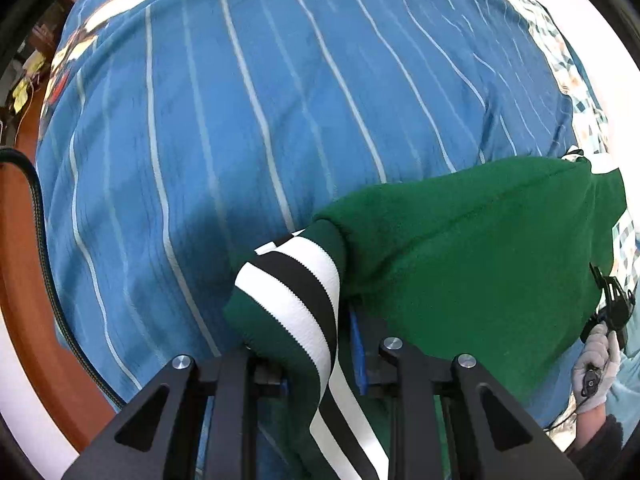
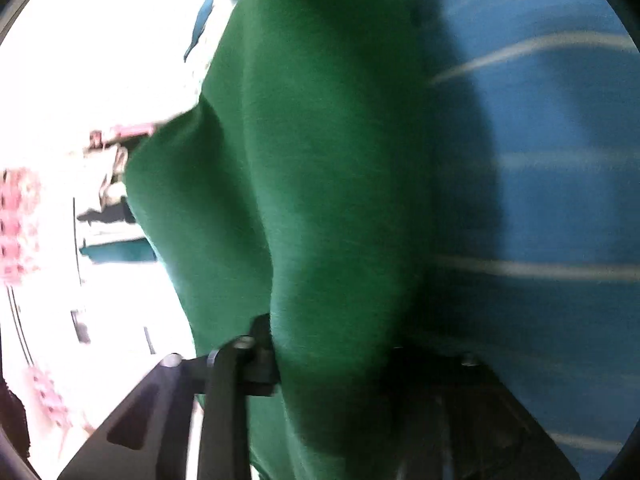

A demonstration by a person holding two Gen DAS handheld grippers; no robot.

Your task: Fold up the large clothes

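A large green garment (image 1: pixel 472 248) with a black-and-white striped cuff (image 1: pixel 304 304) hangs stretched above a blue striped bedsheet (image 1: pixel 224 120). My left gripper (image 1: pixel 320 364) is shut on the striped cuff end, which drapes down between its fingers. My right gripper (image 2: pixel 332 360) is shut on the green cloth (image 2: pixel 320 160), which fills the middle of the right wrist view and hides the fingertips. In the left wrist view the right gripper (image 1: pixel 612 308) shows at the far right, held by a gloved hand (image 1: pixel 596 376) at the garment's other end.
The bed (image 2: pixel 560 200) lies under the garment. A brown wooden bed frame (image 1: pixel 28 280) with a dark braided cable (image 1: pixel 44 240) runs along the left. A patterned pillow or quilt edge (image 1: pixel 576 80) lies at the far right. Blurred room clutter (image 2: pixel 108 200) is on the left.
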